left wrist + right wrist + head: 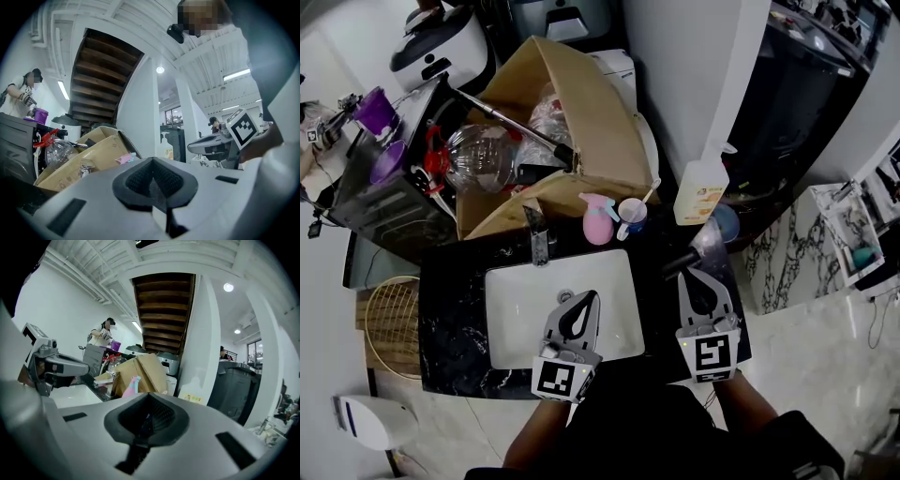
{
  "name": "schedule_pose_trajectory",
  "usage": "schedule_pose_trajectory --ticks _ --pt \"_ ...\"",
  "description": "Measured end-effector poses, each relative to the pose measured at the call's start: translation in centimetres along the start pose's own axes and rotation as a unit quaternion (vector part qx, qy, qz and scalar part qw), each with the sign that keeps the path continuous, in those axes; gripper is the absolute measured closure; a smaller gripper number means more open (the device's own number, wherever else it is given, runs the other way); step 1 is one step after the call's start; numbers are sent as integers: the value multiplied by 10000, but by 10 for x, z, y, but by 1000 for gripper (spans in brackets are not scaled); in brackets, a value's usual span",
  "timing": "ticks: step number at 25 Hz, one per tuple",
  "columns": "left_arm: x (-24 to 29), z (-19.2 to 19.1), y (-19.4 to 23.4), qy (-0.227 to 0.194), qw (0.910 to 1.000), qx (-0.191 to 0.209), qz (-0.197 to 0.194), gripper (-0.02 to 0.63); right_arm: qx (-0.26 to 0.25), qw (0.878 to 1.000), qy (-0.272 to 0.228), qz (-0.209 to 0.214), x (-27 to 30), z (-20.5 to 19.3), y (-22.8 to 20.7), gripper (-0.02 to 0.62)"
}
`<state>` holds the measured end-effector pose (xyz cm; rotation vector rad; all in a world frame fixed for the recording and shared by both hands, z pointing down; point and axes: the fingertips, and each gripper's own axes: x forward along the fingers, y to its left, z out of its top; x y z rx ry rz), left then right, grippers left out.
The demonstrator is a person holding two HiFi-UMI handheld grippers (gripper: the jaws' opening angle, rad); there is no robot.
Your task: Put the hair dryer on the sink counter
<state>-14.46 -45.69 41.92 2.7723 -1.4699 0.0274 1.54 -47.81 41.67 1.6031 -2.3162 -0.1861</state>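
Observation:
The hair dryer [715, 228], with a blue-grey body and a dark handle, lies on the black sink counter [450, 300] to the right of the white basin [516, 319]. My right gripper [692, 274] sits just short of the handle, with its jaws closed together and nothing between them; in the right gripper view [149, 414] the dryer is hidden under the jaws. Over the basin's front half hangs my left gripper [584, 298], also shut and empty, as the left gripper view [152, 173] shows.
Behind the basin stand a faucet [537, 239], a pink spray bottle [597, 220], a cup [631, 214] and a white soap bottle [701, 195]. An open cardboard box [581, 103] full of items sits beyond. A wicker basket [394, 323] lies left of the counter.

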Motion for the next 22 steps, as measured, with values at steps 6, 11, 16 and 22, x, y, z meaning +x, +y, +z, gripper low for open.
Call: schedule_pose_trajectory --ticks 6,11,16,22 --pt "-1 1 2 2 10000 -23 12 609 151 9995 -66 -275 -5 2 -6 597" --pt "-3 4 3 -98 9999 2 48 609 245 9991 -140 -320 -9 5 -7 597" --pt "-8 5 4 -102 9999 -6 99 609 294 9987 -218 -345 -13 6 -7 597" --pt "-11 8 1 -122 9999 12 108 609 329 9984 -316 -346 -17 11 -7 597"
